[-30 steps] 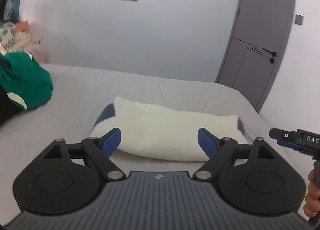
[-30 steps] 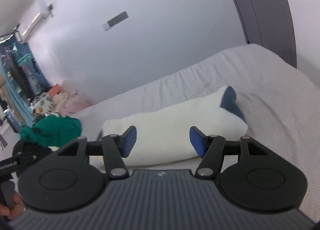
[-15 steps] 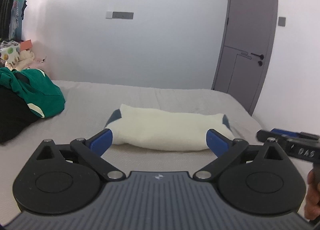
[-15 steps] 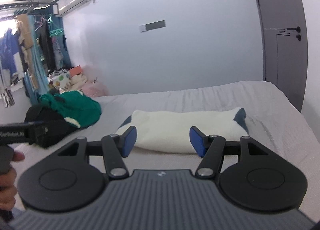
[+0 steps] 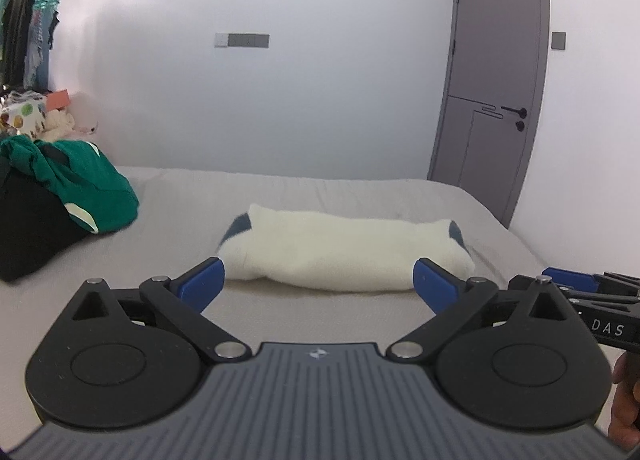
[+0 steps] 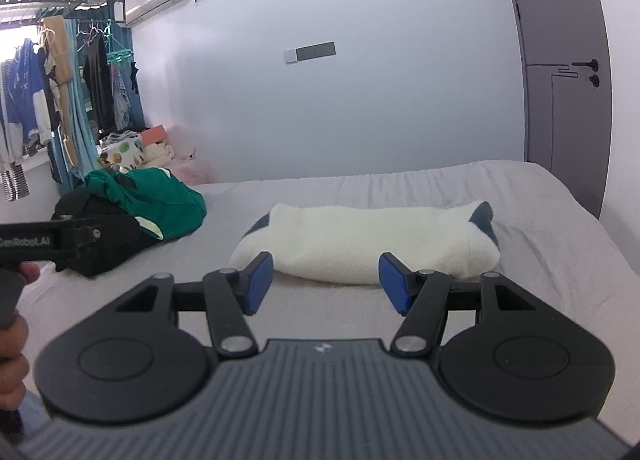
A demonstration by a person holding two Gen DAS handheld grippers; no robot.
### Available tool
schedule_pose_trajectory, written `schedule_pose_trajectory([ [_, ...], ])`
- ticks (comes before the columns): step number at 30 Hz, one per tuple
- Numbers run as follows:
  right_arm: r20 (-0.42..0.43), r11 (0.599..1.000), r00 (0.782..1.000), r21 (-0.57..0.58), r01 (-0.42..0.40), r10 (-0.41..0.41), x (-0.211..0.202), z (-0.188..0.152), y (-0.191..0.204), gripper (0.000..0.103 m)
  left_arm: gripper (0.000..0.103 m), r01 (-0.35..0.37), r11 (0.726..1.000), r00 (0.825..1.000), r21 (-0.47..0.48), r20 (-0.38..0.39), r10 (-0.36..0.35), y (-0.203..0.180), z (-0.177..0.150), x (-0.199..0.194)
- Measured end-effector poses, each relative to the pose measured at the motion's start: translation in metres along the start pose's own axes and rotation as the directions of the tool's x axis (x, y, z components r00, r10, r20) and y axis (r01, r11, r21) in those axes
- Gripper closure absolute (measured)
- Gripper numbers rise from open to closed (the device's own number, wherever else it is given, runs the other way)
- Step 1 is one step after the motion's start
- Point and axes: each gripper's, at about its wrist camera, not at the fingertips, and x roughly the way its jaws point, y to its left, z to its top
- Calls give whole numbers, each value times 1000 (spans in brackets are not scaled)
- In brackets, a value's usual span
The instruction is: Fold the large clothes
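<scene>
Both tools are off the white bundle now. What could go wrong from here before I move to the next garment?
1. The folded white garment lies loose and puffy on the bed; a sweep of the open left tool or right tool, both low just in front of it, might undo the fold.
2. The green garment is tangled over a black one; grabbing it may drag both.
3. That pile sits near the bed's left edge and might slide off.

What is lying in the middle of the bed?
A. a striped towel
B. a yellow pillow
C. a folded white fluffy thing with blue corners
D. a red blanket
C: the folded white garment with dark blue corners lies alone mid-bed, apart from the green clothes.
</scene>
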Motion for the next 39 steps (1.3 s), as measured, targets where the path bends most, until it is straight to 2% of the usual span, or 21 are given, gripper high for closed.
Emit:
schedule_pose_trajectory([
  [8, -24, 1000, 1000, 9, 5, -5, 3, -18, -1, 42, 1, 3, 1000, 998, -2, -67, -3, 0, -18, 30],
  [16, -42, 1000, 999, -7, 29, -29, 10, -31, 0, 42, 1, -13, 1000, 997, 2, -76, 13, -1, -30, 33],
  [19, -42, 1000, 999, -1, 30, -30, 11, -34, 0, 31, 1, -24, 1000, 996, -19, -82, 22, 3, -34, 34],
  [23, -45, 999, 998, -3, 45, -45, 13, -35, 0, 30, 1, -45, 999, 996, -27, -83, 43, 8, -38, 34],
  [25, -53, 999, 997, 4, 50, -50, 15, -35, -1, 16, 1, -46, 998, 995, -35, -85, 43, 9, -39, 34],
  [26, -49, 999, 997, 1, 53, -53, 15, -35, 0, 5, 1, -45, 998, 995, -37, -86, 42, 10, -39, 34],
  [27, -45, 998, 997, -4, 60, -60, 15, -35, 0, 0, 1, -46, 998, 995, -37, -86, 42, 10, -40, 35],
  [29, -49, 996, 995, -11, 83, -84, 16, -36, 0, 0, 1, -47, 998, 995, -36, -88, 44, 10, -40, 35],
  [39, -61, 997, 995, -15, 75, -76, 17, -38, 5, 0, 1, -45, 998, 994, -39, -99, 41, 10, -43, 37],
])
